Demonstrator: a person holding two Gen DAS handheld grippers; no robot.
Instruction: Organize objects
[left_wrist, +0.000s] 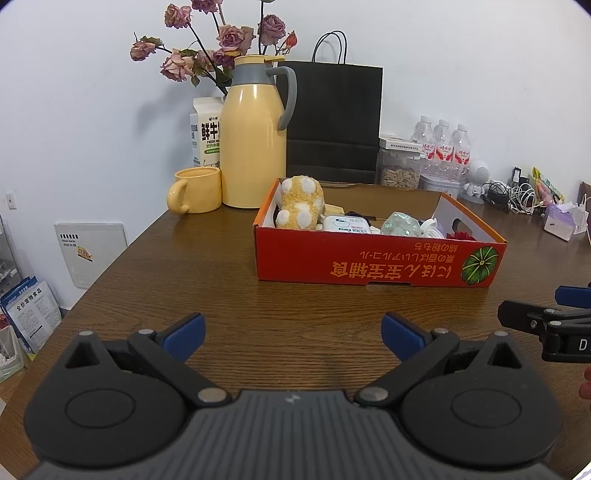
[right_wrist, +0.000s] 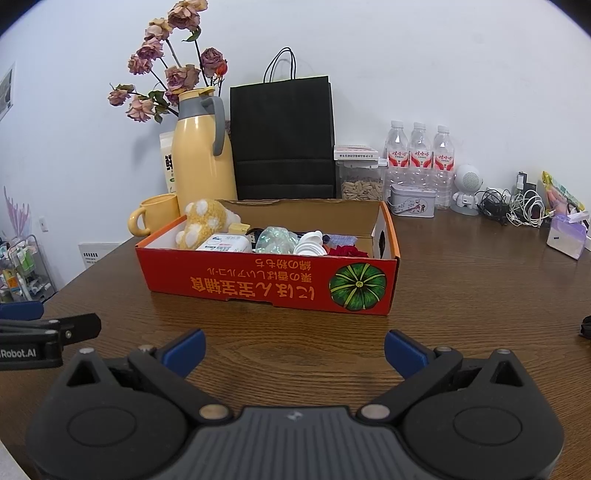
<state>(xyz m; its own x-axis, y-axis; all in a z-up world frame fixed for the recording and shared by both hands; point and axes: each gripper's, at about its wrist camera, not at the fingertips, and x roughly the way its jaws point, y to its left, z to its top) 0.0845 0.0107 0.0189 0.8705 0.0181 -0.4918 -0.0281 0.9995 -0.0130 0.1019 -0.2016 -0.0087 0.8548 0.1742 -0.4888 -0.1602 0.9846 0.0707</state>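
A red cardboard box (left_wrist: 369, 264) (right_wrist: 258, 284) stands on the wooden table. It holds a yellow plush toy (left_wrist: 301, 203) (right_wrist: 203, 221), a white packet (left_wrist: 347, 224) (right_wrist: 225, 244), a pale green crinkly item (left_wrist: 400, 224) (right_wrist: 275, 239), a white plastic piece (right_wrist: 310, 243) and a red flower (right_wrist: 347, 252). My left gripper (left_wrist: 293, 334) is open and empty, low over the table in front of the box. My right gripper (right_wrist: 294, 350) is open and empty, also in front of the box. Each gripper shows at the edge of the other's view.
Behind the box stand a yellow thermos jug (left_wrist: 255, 136) (right_wrist: 203, 147), a yellow mug (left_wrist: 195, 189) (right_wrist: 153, 218), a milk carton (left_wrist: 207, 133), dried roses, a black paper bag (left_wrist: 332, 118) (right_wrist: 282, 136), a seed jar (right_wrist: 362, 181), water bottles (right_wrist: 417, 155), a tin (right_wrist: 412, 199), cables and a small speaker.
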